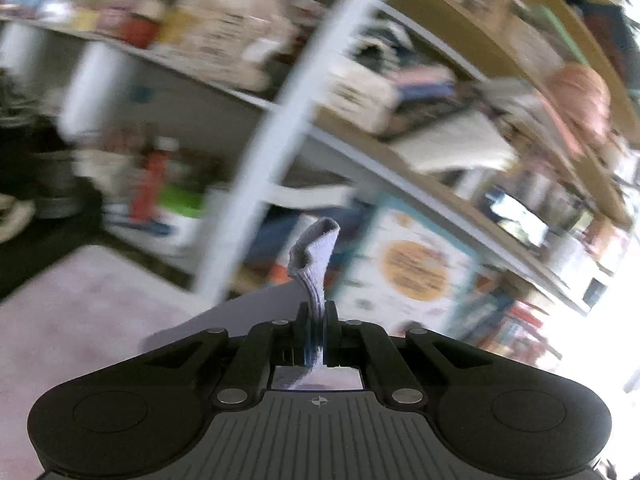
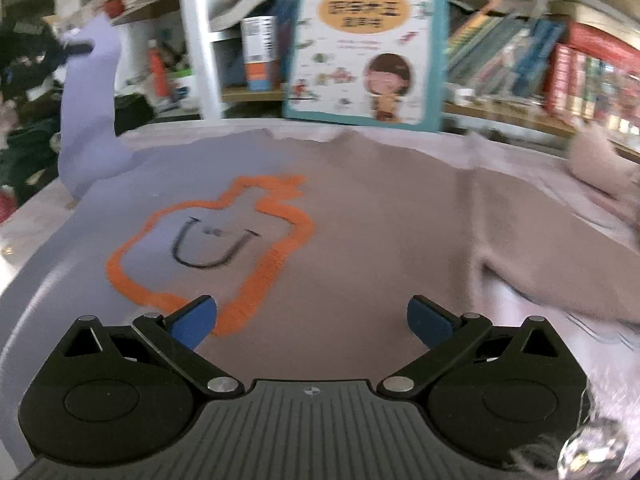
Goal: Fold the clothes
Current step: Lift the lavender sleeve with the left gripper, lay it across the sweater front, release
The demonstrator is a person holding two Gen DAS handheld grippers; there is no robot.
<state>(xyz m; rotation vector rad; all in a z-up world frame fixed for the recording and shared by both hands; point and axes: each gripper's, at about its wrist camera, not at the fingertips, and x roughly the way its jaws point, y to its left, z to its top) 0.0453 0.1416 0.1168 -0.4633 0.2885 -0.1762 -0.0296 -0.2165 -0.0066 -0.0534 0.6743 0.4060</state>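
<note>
A lilac sweatshirt (image 2: 360, 216) with an orange outline and a smiling face printed on it lies spread flat on a pale pink surface. My right gripper (image 2: 312, 320) is open and empty, just above the shirt's near part. My left gripper (image 1: 316, 320) is shut on the ribbed cuff (image 1: 314, 256) of the shirt's sleeve and holds it raised in the air. In the right wrist view that lifted sleeve (image 2: 90, 112) rises at the far left, with the left gripper's fingers dark at its top. The other sleeve (image 2: 552, 248) lies out to the right.
White shelving (image 1: 256, 176) with boxes, bottles and books stands right behind the surface. A children's picture book (image 2: 368, 44) leans at the back edge. A row of books (image 2: 540, 64) fills the shelf at right. The pink surface (image 1: 72, 304) spreads at lower left.
</note>
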